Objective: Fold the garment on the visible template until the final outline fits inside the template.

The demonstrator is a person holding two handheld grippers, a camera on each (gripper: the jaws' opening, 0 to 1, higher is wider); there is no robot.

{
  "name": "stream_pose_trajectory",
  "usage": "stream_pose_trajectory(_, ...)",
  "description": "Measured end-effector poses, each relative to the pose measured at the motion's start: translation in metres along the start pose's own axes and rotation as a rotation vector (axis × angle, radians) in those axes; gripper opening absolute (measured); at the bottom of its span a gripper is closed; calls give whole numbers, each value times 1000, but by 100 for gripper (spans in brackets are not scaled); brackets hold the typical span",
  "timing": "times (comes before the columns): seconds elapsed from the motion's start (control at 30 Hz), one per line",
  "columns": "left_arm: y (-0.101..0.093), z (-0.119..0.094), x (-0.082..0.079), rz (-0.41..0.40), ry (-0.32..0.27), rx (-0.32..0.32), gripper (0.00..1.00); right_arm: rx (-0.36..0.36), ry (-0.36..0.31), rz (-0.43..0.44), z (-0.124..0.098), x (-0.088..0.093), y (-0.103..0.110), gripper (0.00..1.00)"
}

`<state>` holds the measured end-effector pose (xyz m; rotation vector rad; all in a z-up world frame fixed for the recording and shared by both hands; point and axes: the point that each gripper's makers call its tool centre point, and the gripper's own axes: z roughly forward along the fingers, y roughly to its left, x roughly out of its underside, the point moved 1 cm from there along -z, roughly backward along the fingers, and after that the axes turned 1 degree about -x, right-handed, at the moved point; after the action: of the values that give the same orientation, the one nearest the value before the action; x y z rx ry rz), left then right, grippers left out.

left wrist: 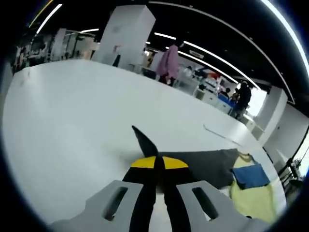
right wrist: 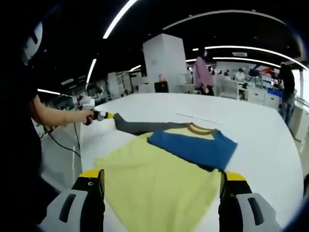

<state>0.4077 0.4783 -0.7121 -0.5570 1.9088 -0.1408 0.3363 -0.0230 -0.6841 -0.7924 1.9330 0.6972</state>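
A yellow T-shirt [right wrist: 159,179] lies flat on the white table [right wrist: 260,125], with a brown collar [right wrist: 200,129]. Its blue sleeve [right wrist: 193,145] is folded in over the chest. The dark grey sleeve [right wrist: 140,126] is stretched out to the left, and my left gripper [right wrist: 112,116], held in a person's hand, is shut on its end. In the left gripper view, the left gripper [left wrist: 158,163] pinches that grey sleeve [left wrist: 207,166], and a point of cloth sticks out past the yellow tips. Beyond it lie the blue sleeve [left wrist: 248,175] and the yellow body [left wrist: 256,198]. My right gripper [right wrist: 161,186] is open wide over the shirt's near hem.
A thin line [right wrist: 198,118] lies on the table behind the collar, also seen as a line [left wrist: 219,133] in the left gripper view. The table edge [right wrist: 84,145] runs along the left beside the person. People stand far off among desks: one in pink [right wrist: 203,72], one in dark [right wrist: 287,82].
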Motion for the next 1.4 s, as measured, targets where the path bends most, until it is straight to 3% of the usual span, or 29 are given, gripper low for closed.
stream_pose_trajectory(0.43,-39,1,-16,-3,-45,105,1,-2,-5,4,1,1,2,99)
stream_pose_trajectory(0.67,-71,-1,-25,22,-80,164,1,-9,-3,10,4,3,5,99)
stream_pose_trajectory(1.4,-148,7,2,47,-41,286,1,-28,-14,13,8,6,13,99)
